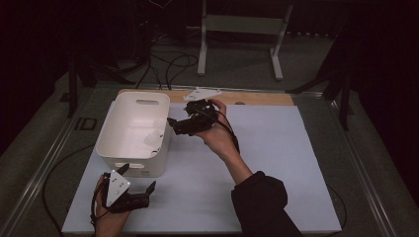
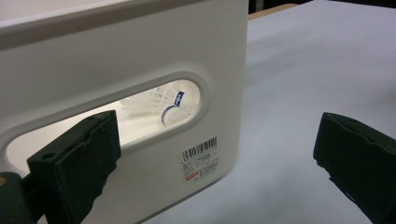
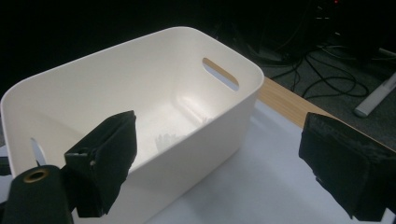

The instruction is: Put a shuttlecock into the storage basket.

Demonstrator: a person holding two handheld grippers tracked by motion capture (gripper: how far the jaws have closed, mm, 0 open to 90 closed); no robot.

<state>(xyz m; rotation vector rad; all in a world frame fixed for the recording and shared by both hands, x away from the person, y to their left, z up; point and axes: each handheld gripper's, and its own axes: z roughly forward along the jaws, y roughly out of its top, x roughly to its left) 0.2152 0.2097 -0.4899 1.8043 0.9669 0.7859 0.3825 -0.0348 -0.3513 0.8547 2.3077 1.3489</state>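
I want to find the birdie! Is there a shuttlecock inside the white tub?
Yes, through the handle slot of the white tub, the left gripper view shows a white shuttlecock lying inside.

Black tools (image 1: 143, 190) (dark sleeve (image 1: 262, 202)).

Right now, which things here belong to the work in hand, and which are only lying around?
Part of the work:
white bin
shuttlecock inside it
left gripper, open
right gripper, open

Lying about:
white sheet under the bin
white frame on the floor
cables
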